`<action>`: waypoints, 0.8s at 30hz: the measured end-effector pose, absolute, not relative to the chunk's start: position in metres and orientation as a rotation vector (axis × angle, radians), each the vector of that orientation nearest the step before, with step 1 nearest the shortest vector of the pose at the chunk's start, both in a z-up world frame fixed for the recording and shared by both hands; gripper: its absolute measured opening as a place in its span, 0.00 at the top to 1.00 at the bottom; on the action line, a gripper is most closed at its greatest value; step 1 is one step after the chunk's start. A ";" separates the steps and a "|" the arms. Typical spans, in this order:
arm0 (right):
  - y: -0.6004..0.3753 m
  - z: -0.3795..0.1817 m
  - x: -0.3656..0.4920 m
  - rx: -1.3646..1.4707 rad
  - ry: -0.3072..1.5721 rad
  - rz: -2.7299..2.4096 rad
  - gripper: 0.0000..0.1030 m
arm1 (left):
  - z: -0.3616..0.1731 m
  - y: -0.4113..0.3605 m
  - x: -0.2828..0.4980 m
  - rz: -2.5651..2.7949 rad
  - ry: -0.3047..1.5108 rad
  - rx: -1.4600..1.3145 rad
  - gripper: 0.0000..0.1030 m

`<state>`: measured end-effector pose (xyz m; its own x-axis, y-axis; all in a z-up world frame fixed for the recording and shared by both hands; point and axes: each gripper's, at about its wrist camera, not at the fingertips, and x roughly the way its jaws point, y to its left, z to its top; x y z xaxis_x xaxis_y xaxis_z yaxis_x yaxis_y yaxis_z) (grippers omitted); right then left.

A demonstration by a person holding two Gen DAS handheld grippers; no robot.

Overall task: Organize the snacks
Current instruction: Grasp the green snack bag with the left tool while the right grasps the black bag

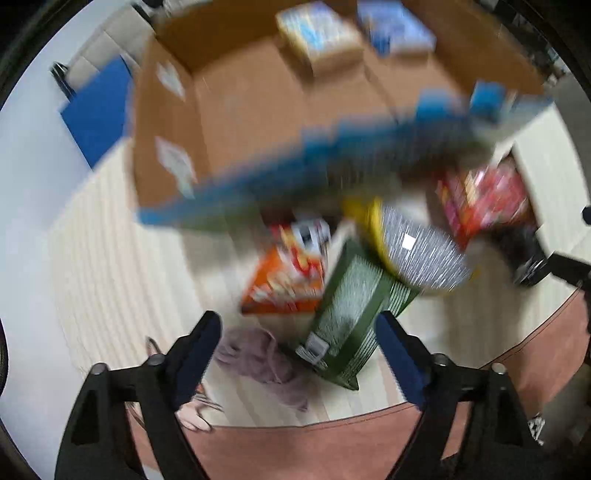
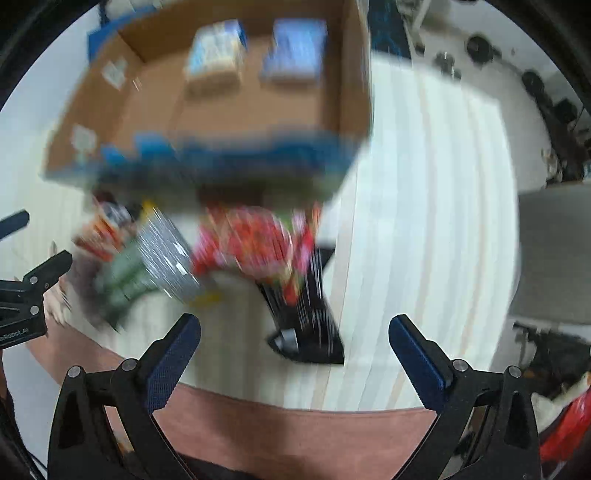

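Note:
Both views are motion-blurred. A large open cardboard box (image 1: 258, 110) (image 2: 229, 110) stands on the pale table, with two blue-and-white snack boxes (image 1: 314, 33) (image 2: 218, 51) inside at its far end. In front of it lie loose snacks: an orange box (image 1: 284, 280), a green box (image 1: 351, 317), a silver-and-yellow bag (image 1: 417, 251) (image 2: 166, 254), a red bag (image 1: 484, 199) (image 2: 255, 243) and a black box (image 2: 310, 317). My left gripper (image 1: 299, 328) is open just above the green box. My right gripper (image 2: 295, 332) is open near the black box. Neither holds anything.
A purple cloth (image 1: 258, 358) lies near the left gripper. The table's front edge (image 2: 295, 406) borders a pinkish-brown surface. A blue panel (image 1: 96, 114) stands at the back left. White tabletop (image 2: 436, 221) extends right of the box; clutter lies beyond.

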<state>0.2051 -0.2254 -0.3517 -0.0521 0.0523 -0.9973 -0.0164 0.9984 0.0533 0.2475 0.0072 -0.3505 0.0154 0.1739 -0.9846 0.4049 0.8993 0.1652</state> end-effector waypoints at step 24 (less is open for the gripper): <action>-0.249 -0.436 0.111 0.205 1.794 0.046 0.48 | -0.425 -0.011 0.204 -0.214 1.847 0.218 0.51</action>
<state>0.1113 -0.2493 -0.4361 -0.2174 0.1635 -0.9623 0.1143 0.9834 0.1412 0.2037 -0.0107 -0.4246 -0.2795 0.0398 -0.9593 0.2579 0.9655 -0.0351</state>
